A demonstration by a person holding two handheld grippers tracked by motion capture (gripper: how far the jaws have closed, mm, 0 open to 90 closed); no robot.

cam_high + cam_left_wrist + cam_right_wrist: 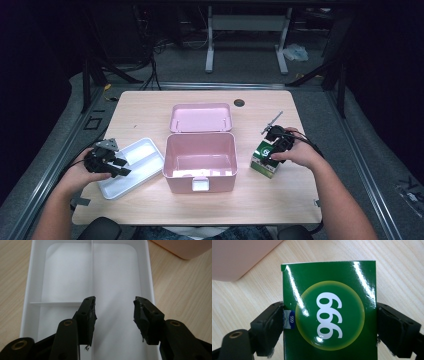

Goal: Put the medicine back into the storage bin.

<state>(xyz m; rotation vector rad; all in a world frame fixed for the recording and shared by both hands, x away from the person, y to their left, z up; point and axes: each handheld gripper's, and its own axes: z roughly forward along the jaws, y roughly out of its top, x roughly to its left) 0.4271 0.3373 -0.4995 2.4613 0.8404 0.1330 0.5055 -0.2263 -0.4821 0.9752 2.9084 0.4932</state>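
Note:
A glossy green carton (329,290) printed with "999" stands on the wooden table at the right (262,161). My right gripper (330,312) is shut on it, one jaw pressed against each side; it comes down on the carton's top in the high view (277,145). A white divided tray (150,277) lies at the left of the table (142,152). My left gripper (115,302) hovers open over the tray's near end (122,166) with nothing between its jaws.
An open, empty pink box (180,184) sits mid-table between tray and carton, its lid (201,117) lying back behind it. Its corner shows in both gripper views (185,247) (237,257). A cable hole (239,103) marks the far table edge.

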